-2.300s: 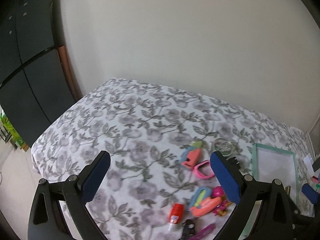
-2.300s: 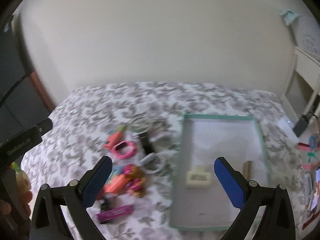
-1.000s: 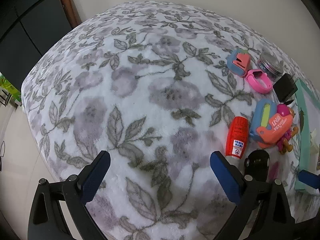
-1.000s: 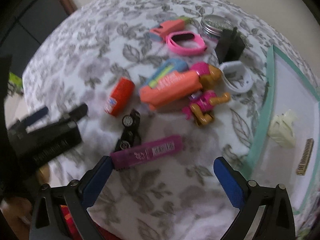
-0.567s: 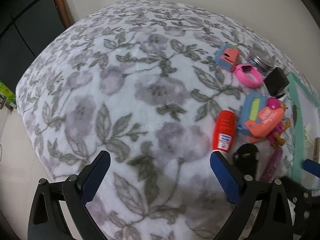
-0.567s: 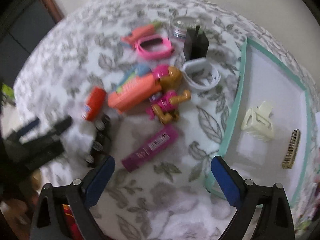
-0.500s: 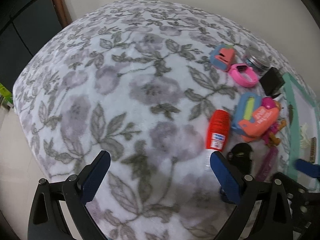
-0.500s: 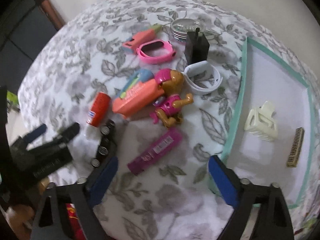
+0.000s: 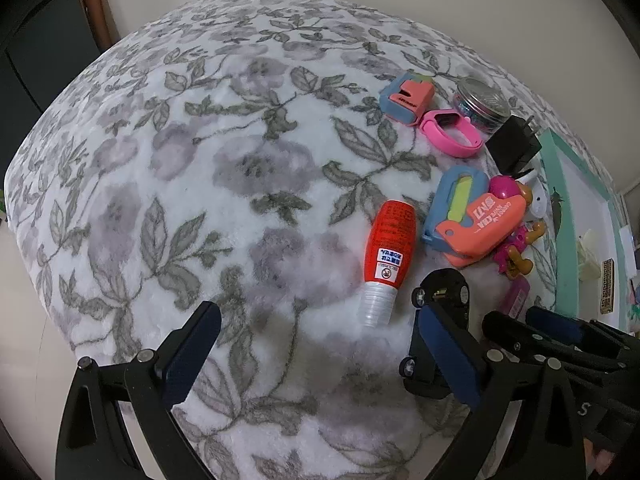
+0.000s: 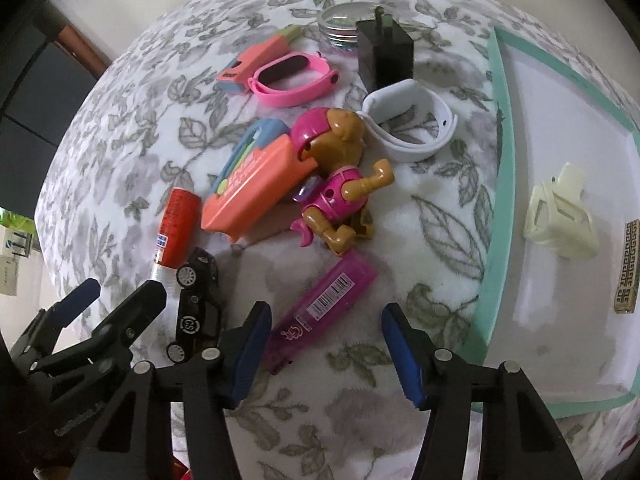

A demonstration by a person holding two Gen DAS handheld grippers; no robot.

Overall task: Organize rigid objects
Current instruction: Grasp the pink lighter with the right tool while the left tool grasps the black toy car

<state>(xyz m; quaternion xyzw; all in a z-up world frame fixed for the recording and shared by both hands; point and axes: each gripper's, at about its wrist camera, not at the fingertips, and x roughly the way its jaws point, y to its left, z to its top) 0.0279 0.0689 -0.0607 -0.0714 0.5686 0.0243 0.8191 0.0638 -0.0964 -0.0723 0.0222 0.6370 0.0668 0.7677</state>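
Both tools hover with jaws spread wide and empty over a floral blanket: the right tool just above a purple lighter, the left tool near a red bottle and black toy car.

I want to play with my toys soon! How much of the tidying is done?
Only a little. The cream hair clip and small comb already lie in the green tray. The right gripper is open around the purple lighter. The toy car, dog figure and red bottle wait on the blanket.
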